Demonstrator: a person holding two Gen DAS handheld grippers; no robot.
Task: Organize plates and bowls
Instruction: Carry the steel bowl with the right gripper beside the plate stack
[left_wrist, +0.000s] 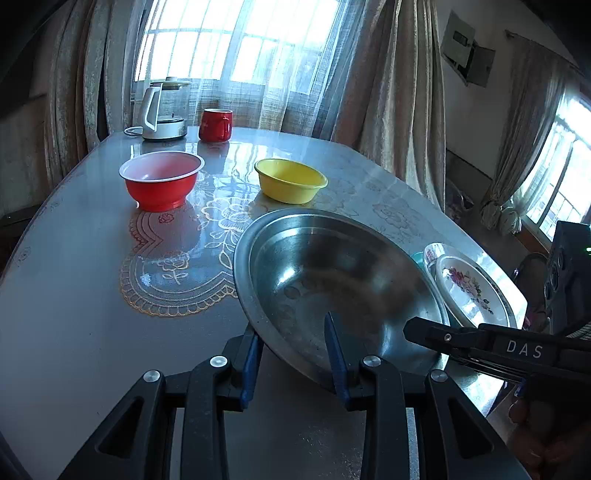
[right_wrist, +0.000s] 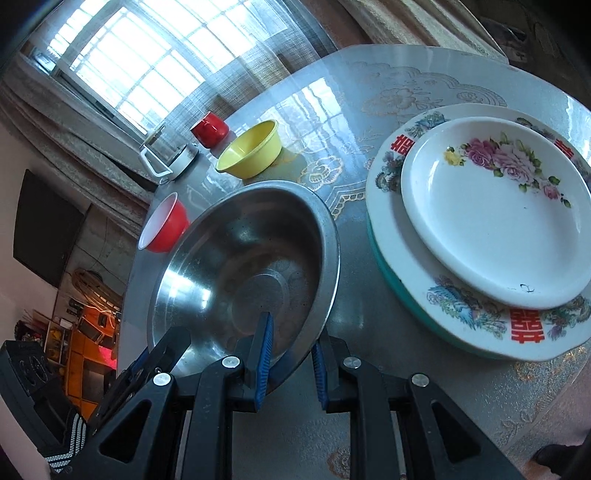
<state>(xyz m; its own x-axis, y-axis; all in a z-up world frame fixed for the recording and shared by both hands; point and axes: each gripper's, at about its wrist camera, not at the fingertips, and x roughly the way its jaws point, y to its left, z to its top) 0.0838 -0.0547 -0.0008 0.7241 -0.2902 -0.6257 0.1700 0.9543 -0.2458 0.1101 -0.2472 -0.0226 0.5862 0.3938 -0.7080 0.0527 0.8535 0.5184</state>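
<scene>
A: Far left of the left wrist view, the red bowl (left_wrist: 161, 181) and then the yellow bowl (left_wrist: 290, 180) sit loose on the table (left_wrist: 74, 295). Why?

B: Not yet nested, I'd judge. At centre the steel basin (left_wrist: 332, 280) is tilted, its rim straddled by the left gripper (left_wrist: 293, 363), one finger inside, one outside; whether the pads bite, I can't tell.

A: And the right gripper (right_wrist: 290, 360)?

B: Same straddle, equally unclear. Far right, the plate stack (right_wrist: 495, 229) lies flat, smaller on larger.

Steel basin (left_wrist: 332, 280): bare table (left_wrist: 81, 295) to its left; plates (right_wrist: 491, 206) block right, yellow bowl (left_wrist: 290, 180) behind.
</scene>
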